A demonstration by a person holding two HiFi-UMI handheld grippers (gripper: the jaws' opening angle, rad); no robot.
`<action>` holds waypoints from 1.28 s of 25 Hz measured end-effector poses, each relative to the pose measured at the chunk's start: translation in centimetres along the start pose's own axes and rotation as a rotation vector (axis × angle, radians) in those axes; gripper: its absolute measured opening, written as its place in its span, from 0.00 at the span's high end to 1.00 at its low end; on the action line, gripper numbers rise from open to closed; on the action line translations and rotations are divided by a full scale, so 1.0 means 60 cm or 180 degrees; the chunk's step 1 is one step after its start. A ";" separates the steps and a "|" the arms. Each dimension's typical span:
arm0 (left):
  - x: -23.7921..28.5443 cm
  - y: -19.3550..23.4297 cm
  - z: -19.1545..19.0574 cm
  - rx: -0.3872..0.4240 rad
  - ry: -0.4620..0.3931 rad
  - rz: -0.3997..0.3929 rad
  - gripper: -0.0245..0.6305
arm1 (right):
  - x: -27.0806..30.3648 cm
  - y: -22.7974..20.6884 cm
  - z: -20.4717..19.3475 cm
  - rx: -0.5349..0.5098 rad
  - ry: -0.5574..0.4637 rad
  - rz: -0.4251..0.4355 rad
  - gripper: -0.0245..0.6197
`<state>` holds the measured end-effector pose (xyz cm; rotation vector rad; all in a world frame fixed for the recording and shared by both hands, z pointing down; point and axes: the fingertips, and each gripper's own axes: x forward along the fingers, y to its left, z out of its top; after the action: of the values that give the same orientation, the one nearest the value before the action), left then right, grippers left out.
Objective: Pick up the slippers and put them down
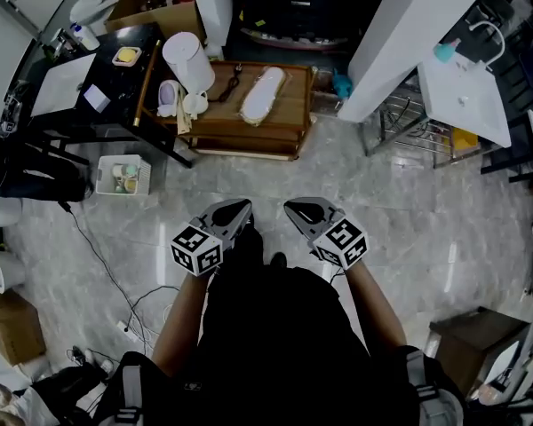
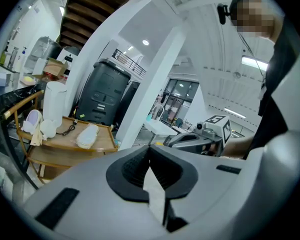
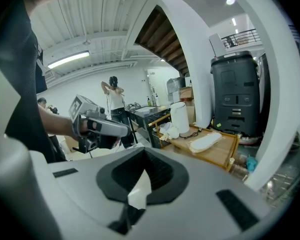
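Slipper [image 1: 262, 94] on wooden table [image 1: 296, 105], well ahead of left tool [image 1: 238, 209], right tool [image 1: 295, 209]; both closed, empty.

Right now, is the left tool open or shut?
Shut. The left gripper view shows the left tool with jaws meeting at the tips, nothing between them.

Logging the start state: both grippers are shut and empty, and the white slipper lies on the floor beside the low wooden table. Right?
No. The white slipper lies on top of the low wooden table, not on the floor beside it; the head view shows this. The left gripper and right gripper are shut and empty, as you said.
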<state>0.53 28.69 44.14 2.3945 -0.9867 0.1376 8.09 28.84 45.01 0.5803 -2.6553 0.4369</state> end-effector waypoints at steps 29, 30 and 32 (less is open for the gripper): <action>0.145 0.278 0.139 -0.0087 0.0563 -0.0469 0.95 | 0.216 -0.232 0.119 0.0385 0.0131 -0.0336 0.95; 0.152 0.284 0.142 -0.0107 0.0564 -0.0434 0.95 | 0.220 -0.243 0.121 0.0380 0.0137 -0.0300 0.95; 0.168 0.292 0.149 -0.0135 0.0560 -0.0376 0.95 | 0.226 -0.265 0.128 0.0355 0.0167 -0.0224 0.95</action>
<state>-5.01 7.50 47.23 2.3488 -0.7585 0.2760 1.59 7.72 47.54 0.6842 -2.5646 0.5743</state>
